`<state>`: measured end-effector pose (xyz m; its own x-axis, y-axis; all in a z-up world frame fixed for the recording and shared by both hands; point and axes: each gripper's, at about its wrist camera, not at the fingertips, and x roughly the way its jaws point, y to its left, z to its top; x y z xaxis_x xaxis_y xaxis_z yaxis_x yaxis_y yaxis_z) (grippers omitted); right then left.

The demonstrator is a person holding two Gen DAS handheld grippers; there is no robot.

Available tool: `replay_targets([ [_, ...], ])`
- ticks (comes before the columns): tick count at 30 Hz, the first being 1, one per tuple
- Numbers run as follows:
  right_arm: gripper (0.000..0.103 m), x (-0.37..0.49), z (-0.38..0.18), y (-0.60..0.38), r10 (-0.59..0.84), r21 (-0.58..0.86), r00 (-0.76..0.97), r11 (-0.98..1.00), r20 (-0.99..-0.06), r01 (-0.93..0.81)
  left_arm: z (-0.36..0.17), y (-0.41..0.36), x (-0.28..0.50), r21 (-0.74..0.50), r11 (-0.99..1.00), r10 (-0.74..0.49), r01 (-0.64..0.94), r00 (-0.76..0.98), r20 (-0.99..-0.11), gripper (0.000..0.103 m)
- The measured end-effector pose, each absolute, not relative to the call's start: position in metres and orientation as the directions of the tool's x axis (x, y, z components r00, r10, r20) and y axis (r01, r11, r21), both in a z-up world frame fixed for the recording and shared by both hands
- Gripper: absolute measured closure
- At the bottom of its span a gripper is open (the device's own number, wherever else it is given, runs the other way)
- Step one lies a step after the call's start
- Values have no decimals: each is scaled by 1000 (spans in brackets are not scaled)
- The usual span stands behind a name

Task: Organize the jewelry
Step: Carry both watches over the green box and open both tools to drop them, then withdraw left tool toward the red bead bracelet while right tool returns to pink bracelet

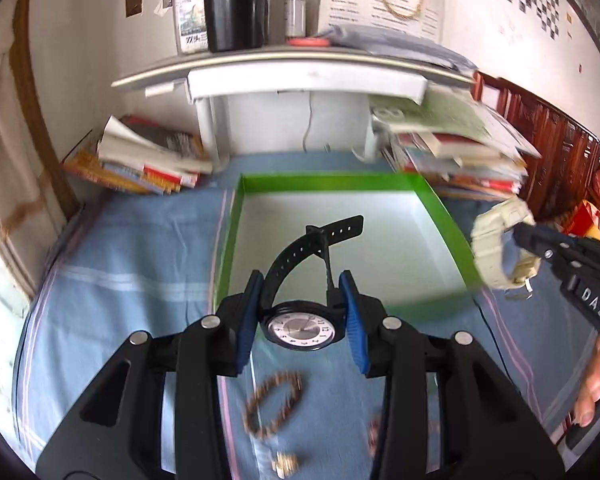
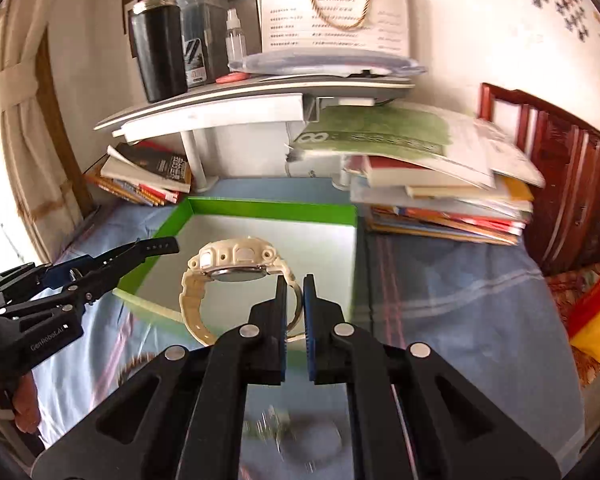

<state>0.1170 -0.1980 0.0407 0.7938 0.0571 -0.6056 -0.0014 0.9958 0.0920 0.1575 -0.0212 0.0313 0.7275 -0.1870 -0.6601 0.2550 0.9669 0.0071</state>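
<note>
fingers of your left gripper [image 1: 302, 312] clamp the black watch [image 1: 300, 330] above the blue cloth [image 1: 132, 280]. your right gripper [image 2: 295, 292] pinches the cream watch [image 2: 236, 270] strap, near the green box [image 2: 276, 210].

Cloth-covered surface and what rests on it

A blue striped cloth [image 1: 132, 264] covers the surface; on it sits an open green box [image 1: 328, 182] with a white floor, flanked by a book stack on the left [image 1: 140, 160] and a taller, messier one on the right [image 2: 440, 204]. Nearer the camera lie a brown beaded bracelet [image 1: 274, 404] and a small gold piece [image 1: 286, 462] (both blurred).
</note>
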Motion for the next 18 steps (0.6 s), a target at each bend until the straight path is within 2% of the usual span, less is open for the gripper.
replay_targets([
  [2,95,145,28,-198,50,90,766,996,-641,11,24,-22,180,-9,968,-193,252,716,-671,64],
  [6,95,192,-15,-198,43,108,673,993,-739,54,-11,-27,224,-62,970,-201,235,631,-749,64],
  [9,90,202,-32,-205,58,136,639,988,-767,74,-26,-29,235,-73,972,-199,225,609,-768,62],
  [10,85,201,-32,-209,66,155,642,984,-764,83,-29,-29,236,-78,973,-197,216,613,-765,49],
  [12,69,194,-25,-214,70,170,659,981,-749,89,-26,-26,233,-84,975,-198,207,627,-754,34],
  [13,59,184,-16,-216,61,167,678,982,-732,92,-22,-24,227,-83,976,-197,204,643,-740,34],
  [14,54,174,-8,-218,50,161,696,982,-717,95,-17,-22,220,-70,977,-187,201,653,-734,34],
  [18,53,120,12,-224,47,147,735,986,-676,73,-7,-9,185,-36,986,-137,161,679,-721,29],
])
